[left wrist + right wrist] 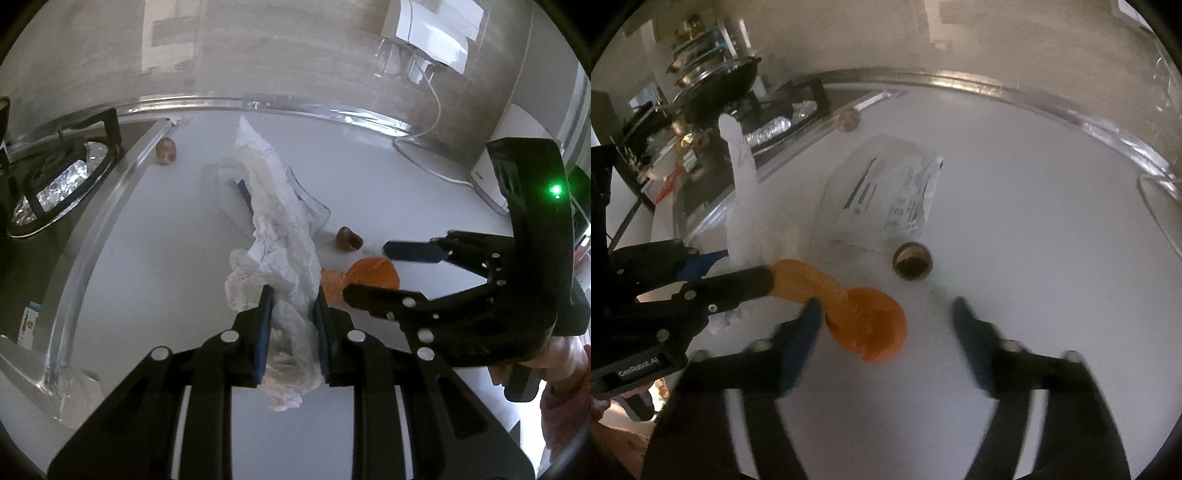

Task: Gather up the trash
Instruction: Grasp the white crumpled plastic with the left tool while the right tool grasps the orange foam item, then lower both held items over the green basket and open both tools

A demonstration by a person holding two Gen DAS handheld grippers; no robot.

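My left gripper [293,295] is shut on a crumpled white plastic bag [280,229], its blue pads pressing both sides. In the right wrist view the same bag [742,192] rises tall from the left gripper [748,266]. An orange peel [868,325] lies on the white counter [1034,240], partly between the fingers of my right gripper [886,306], close to the left one. The jaws stand apart and do not press it. Beyond it sit a brown shell [912,260] and a clear printed wrapper [882,195]. From the left wrist I see the right gripper [367,269] over the peel [373,275].
A second brown shell [166,150] lies by the metal strip at the stove's edge. The foil-lined stove [62,181] is at left, with a pot [713,85] on it. A white appliance [517,166] and its cable [436,110] stand at the back right.
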